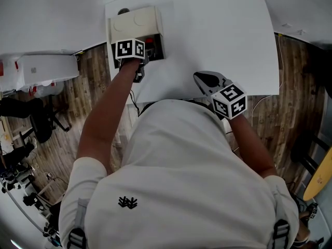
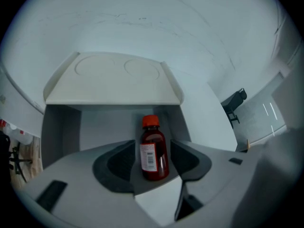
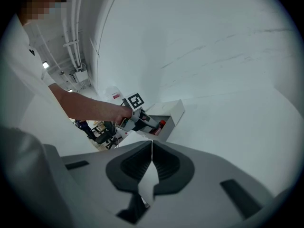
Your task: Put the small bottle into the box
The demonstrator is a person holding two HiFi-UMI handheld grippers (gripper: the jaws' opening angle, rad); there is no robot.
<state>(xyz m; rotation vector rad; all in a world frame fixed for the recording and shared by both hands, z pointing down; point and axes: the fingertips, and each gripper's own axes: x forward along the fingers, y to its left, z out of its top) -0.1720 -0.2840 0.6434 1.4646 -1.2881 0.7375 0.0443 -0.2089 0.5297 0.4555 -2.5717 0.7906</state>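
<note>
Bottle: small, dark reddish, and standing upright inside the box, right between your left gripper's jaws. From the head view you only catch a red bit of it past the gripper.
Cap: orange-red, screwed on top, pointing up.
Label: white with a barcode, facing the left gripper's camera.
Box: cream coloured, at the far left corner of the table. Its lid is flipped open and lies on the far side.
Left gripper: reached into the box mouth with the jaws spread wide. You've let go, so the pads sit either side of the bottle without squeezing it. The right pad is really close to the glass, and I can't say for sure whether it brushes it.
Right gripper: clenched, tips meeting, with nothing in it. It's by the near edge of the table, off to the right, well apart from the box.
Table: plain white top, with wood floor showing on the left of it.
Your left arm: stretched out towards the box.
</note>
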